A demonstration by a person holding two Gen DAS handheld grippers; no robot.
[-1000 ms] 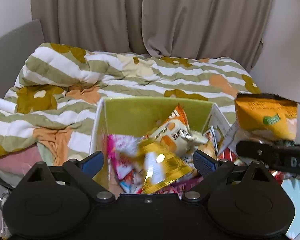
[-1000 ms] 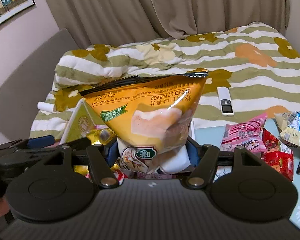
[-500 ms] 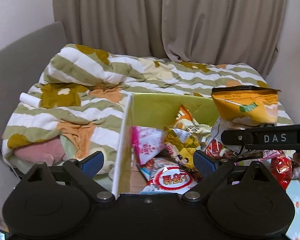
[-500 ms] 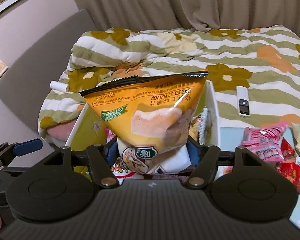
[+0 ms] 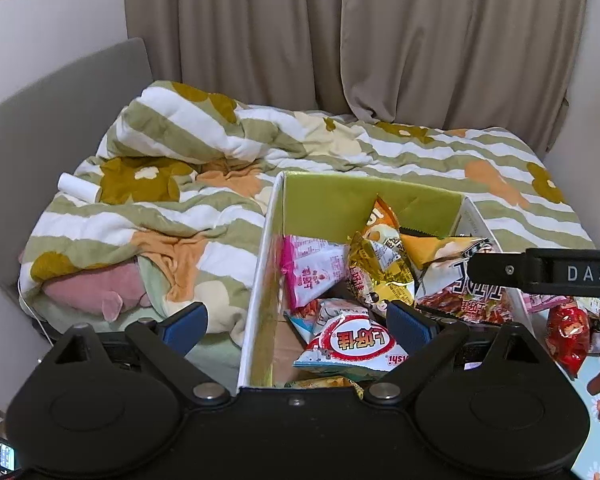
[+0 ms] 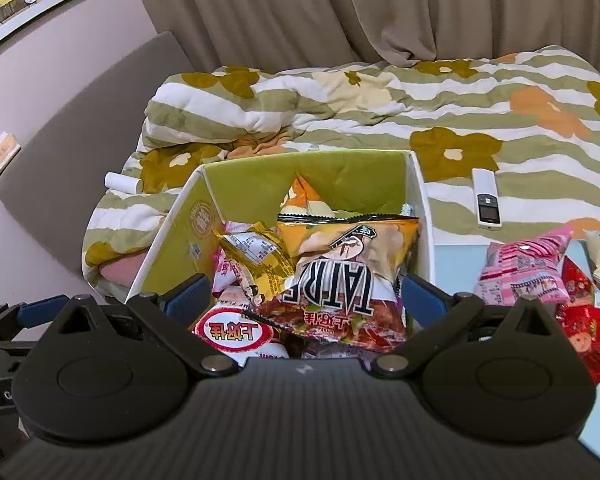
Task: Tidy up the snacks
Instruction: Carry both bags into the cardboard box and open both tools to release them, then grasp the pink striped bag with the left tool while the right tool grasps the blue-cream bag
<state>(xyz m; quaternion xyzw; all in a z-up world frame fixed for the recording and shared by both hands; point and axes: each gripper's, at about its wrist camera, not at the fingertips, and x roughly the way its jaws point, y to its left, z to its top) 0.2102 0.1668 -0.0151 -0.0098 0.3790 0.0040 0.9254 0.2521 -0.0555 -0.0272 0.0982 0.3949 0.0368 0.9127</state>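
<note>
**Listener:** What are your grippers doing?

**Operator:** My right gripper (image 6: 304, 300) has just been opening; its blue pads stand wide apart, pressing on nothing. The orange chip bag (image 6: 340, 276) lies between and just beyond them, on top of the pile inside the box. My left gripper (image 5: 296, 322) is spread wide too and empty, straddling the near left wall of that box.

**Listener:** Describe the box.

**Operator:** I see a white box with a green lining (image 6: 256, 184), open at the top. Beside the chip bag inside it are a gold packet (image 6: 260, 256), a pink packet (image 5: 312, 276) and a white bag with a red oval (image 5: 356, 344).

**Listener:** And around it?

**Operator:** To its right, a pink packet (image 6: 528, 268) and red packets (image 6: 584, 328) lie loose on a pale blue surface. Beyond is a bed with a striped flowered quilt (image 6: 380, 120), with a white remote (image 6: 486, 200) on it.
</note>
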